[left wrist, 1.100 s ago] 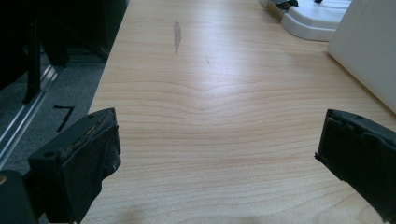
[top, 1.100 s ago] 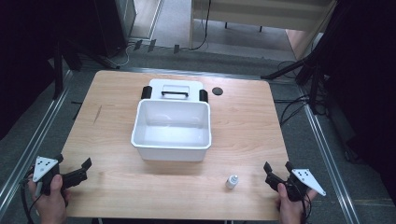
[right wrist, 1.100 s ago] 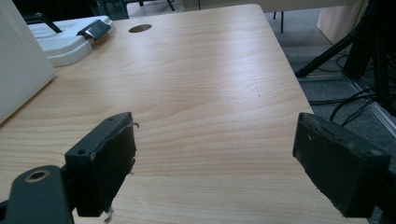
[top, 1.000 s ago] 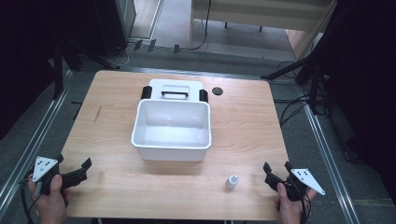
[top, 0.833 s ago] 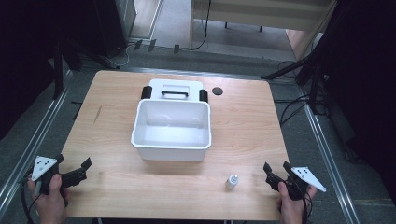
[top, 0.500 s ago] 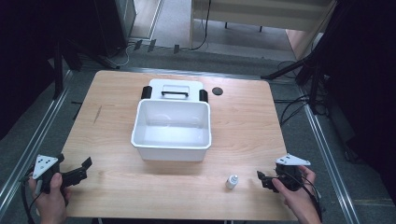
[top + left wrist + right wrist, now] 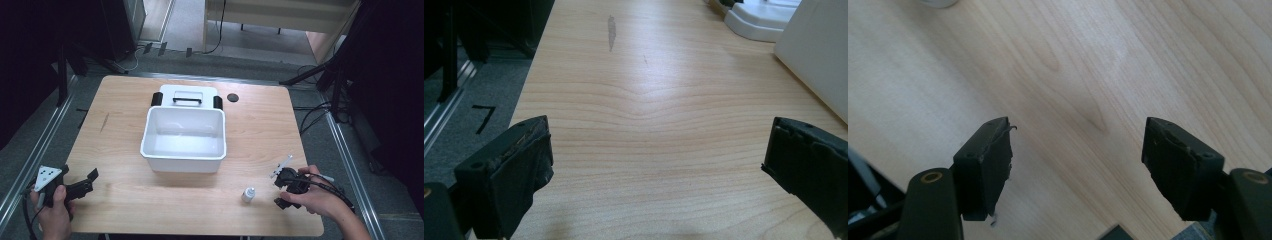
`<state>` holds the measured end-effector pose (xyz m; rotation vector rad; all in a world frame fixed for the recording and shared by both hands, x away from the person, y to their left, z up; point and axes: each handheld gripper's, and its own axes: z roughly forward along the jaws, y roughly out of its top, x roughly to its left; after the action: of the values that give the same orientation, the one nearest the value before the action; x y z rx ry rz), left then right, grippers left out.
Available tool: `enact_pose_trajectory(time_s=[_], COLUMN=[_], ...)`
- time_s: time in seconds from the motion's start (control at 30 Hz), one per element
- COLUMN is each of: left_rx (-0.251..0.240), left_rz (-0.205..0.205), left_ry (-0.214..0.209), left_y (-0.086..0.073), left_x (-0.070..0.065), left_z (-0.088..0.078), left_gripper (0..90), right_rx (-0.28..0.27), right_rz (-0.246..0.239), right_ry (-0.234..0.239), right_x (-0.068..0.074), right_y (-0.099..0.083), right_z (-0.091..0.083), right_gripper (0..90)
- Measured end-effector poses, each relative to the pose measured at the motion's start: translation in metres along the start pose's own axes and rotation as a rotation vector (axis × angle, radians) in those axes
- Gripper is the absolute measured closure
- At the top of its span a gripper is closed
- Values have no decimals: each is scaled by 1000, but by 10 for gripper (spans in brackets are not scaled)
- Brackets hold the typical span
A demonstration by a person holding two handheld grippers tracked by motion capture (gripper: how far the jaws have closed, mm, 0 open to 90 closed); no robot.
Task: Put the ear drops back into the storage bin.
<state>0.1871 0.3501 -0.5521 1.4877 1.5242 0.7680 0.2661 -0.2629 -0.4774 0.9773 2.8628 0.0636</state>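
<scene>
From the high view, the right gripper (image 7: 278,192) sits near the front right corner of the table (image 7: 125,200), jaws wide apart and holding nothing. The small white bottle (image 7: 248,194) stands upright just beside it, toward the middle of the table, not touching. The big white bin (image 7: 183,150) is farther off, past the bottle, with its lid (image 7: 187,95) lying flat behind it. The left gripper (image 7: 85,184) waits well apart at the other front corner, jaws open too.

In the left gripper view, the jaws stand wide over bare wood. The bin's wall (image 7: 819,55) is ahead to one side, and the table edge runs close along the other side.

In the right gripper view, the jaws are spread over bare wood, and a bit of something white (image 7: 938,2) peeks in at the top, too little to tell what.

The bottle is small and light, so I think a jaw could bump it and tip it over. There is plenty of open room between the bottle and the bin.
</scene>
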Motion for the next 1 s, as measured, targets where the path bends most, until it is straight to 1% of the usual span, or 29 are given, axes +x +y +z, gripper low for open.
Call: enact_pose_trajectory(time_s=[0.07, 0.1, 0.13, 0.17, 0.2, 0.23, 0.27, 0.3, 0.37, 0.4, 0.43, 0.47, 0.5, 0.6, 0.63, 0.67, 0.7, 0.77, 0.87, 0.9, 0.93, 0.97, 1.0], left_rx=[-1, -1, -1, -1, -1, -1, -1, -1, 0, 0, 1, 1, 1, 0, 0, 0, 0, 1, 4, 5, 3, 3, 3], left_rz=[-1, 1, 0, 0, 0, 0, 0, 0, 0, 0, 0, 0, -1, -4, -5, -6, -7, -8, -8, -10, -12, -12, -12], left_ry=[-1, -2, -1, -1, -1, -1, 0, 0, 0, 0, 1, 1, 2, 4, 3, 2, 2, 2, 2, 2, 1, 1, -1], left_y=[0, 0, 0, 0, 0, 0, 0, 0, 0, 0, 0, 0, 0, 0, 0, 0, 0, 0, 0, 0, 0, 0, 0], left_x=[0, 0, 0, 0, 0, 0, 0, 0, 0, 0, 0, 0, 0, 0, 0, 0, 0, 0, 1, 0, 1, 1, 1], left_z=[0, 0, 0, 0, 0, 0, 0, 0, 0, 0, 0, 0, 0, 0, 0, 0, 0, 0, 0, 0, 0, 0, 0], left_gripper=[0, 0, 0, 0, 0, 0, 0, 0, 0, 0, 0, 0, 0, 0, 0, 0, 0, 0, 0, 0, 0, 0, 0], right_rx=[-12, -26, -38, -38, -45, -45, -43, -43, -35, -28, -28, -28, -15, -20, -24, -34, -34, -33, -38, -42, -52, -52, -52], right_rz=[-10, -25, -33, -33, -68, -68, -125, -125, -161, -181, -181, -188, -189, -194, -197, -235, -235, -252, -270, -286, -298, -298, -301], right_ry=[14, 24, 36, 36, 58, 58, 76, 76, 93, 117, 117, 131, 143, 138, 147, 134, 134, 142, 120, 106, 90, 90, 81], right_x=[0, 2, 3, 3, 7, 7, 12, 12, 17, 21, 21, 23, 26, 28, 30, 36, 36, 40, 48, 51, 54, 54, 55], right_y=[4, 6, 8, 8, 12, 12, 15, 15, 19, 24, 24, 26, 31, 37, 39, 42, 42, 45, 51, 52, 57, 57, 61], right_z=[-6, -12, -14, -14, -19, -19, -21, -21, -23, -26, -26, -27, -30, -33, -34, -35, -35, -36, -36, -35, -35, -35, -34], right_gripper=[302, 301, 307, 307, 343, 343, 349, 349, 346, 346, 346, 347, 372, 382, 373, 339, 339, 340, 378, 395, 456, 456, 512])
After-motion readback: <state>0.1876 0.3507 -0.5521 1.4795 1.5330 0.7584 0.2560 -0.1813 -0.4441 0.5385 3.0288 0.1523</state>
